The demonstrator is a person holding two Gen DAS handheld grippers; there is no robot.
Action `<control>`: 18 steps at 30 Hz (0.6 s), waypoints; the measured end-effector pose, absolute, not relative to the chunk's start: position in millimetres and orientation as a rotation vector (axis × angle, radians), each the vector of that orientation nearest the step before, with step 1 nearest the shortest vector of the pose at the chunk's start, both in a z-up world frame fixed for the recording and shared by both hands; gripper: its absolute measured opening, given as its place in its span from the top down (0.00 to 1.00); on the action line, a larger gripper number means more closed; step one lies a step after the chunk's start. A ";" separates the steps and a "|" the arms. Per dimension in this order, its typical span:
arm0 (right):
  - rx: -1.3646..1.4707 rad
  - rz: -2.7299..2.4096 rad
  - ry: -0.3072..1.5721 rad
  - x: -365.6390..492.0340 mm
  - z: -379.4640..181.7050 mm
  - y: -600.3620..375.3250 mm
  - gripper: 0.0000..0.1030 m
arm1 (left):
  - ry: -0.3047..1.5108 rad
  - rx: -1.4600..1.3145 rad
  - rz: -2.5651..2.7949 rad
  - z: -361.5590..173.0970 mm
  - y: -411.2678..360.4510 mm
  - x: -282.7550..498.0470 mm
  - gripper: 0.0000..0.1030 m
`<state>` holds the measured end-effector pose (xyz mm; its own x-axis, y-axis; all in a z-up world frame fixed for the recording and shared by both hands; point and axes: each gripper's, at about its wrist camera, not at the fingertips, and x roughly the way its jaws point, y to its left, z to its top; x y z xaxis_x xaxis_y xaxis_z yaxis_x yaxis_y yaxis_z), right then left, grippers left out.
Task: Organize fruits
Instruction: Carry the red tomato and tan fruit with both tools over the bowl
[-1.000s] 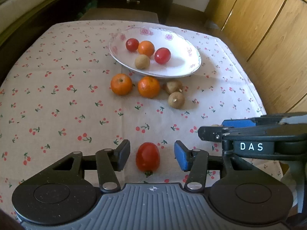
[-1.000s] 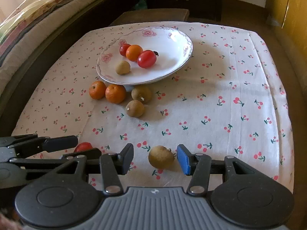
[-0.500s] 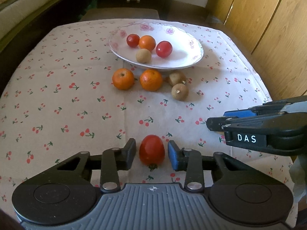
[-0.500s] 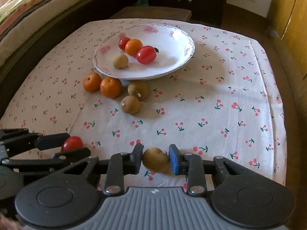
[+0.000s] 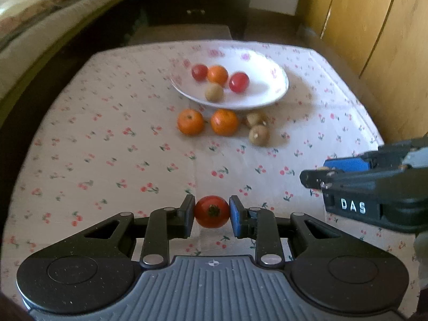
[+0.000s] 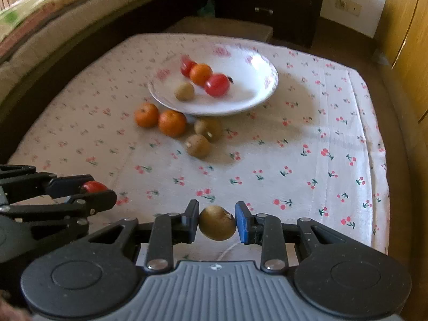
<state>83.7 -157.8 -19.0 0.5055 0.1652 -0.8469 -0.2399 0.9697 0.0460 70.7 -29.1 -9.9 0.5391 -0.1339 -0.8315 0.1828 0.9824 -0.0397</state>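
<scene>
Left wrist view: I see the left hand-held gripper (image 5: 211, 215) pitched steeply down over the worktop (image 5: 107, 144), clenched on a red tomato (image 5: 211, 212) clear of the cherry-print cloth. Right wrist view: I see the right hand-held gripper (image 6: 217, 226), angled down alike, grasping a brown fruit (image 6: 217, 226) between both pads. Both sit at the near edge, side by side. Beyond them the white plate (image 6: 256, 91) carries four fruits; two oranges (image 6: 172, 123) and two brown fruits lie just beside its rim.

Cherry-print table (image 5: 112, 139) bears plate (image 5: 275, 91), oranges (image 5: 190, 121), perhaps kiwis (image 5: 259, 135).
</scene>
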 end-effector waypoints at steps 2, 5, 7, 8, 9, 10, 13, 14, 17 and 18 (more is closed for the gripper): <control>-0.074 0.251 0.991 77.1 -9.8 -156.1 0.70 | 0.970 0.054 -0.183 -1.6 -28.2 67.0 0.66; -0.050 0.252 0.962 69.0 4.3 -157.6 0.70 | 0.946 0.063 -0.177 10.8 -30.3 60.5 0.66; -0.045 0.254 0.946 66.1 11.9 -158.9 0.70 | 0.934 0.060 -0.184 17.8 -33.3 59.7 0.66; -0.039 0.254 0.940 66.4 14.6 -159.8 0.70 | 0.928 0.062 -0.189 20.9 -35.0 60.6 0.66; -0.032 0.250 0.934 68.1 16.7 -161.5 0.70 | 0.920 0.066 -0.193 23.9 -36.8 62.4 0.66; -0.024 0.246 0.931 70.6 18.4 -163.4 0.70 | 0.914 0.067 -0.196 26.9 -38.7 65.1 0.66; 0.008 0.240 0.920 82.7 22.9 -168.5 0.70 | 0.901 0.054 -0.205 32.1 -41.6 77.5 0.66; 0.013 0.239 0.916 86.7 24.0 -168.9 0.70 | 0.898 0.048 -0.207 33.1 -41.8 83.8 0.66; 0.019 0.237 0.911 101.3 24.4 -168.2 0.70 | 0.894 0.029 -0.216 32.2 -42.1 101.1 0.66; 0.018 0.233 0.911 106.1 23.7 -168.2 0.70 | 0.895 0.022 -0.220 30.7 -42.4 107.5 0.66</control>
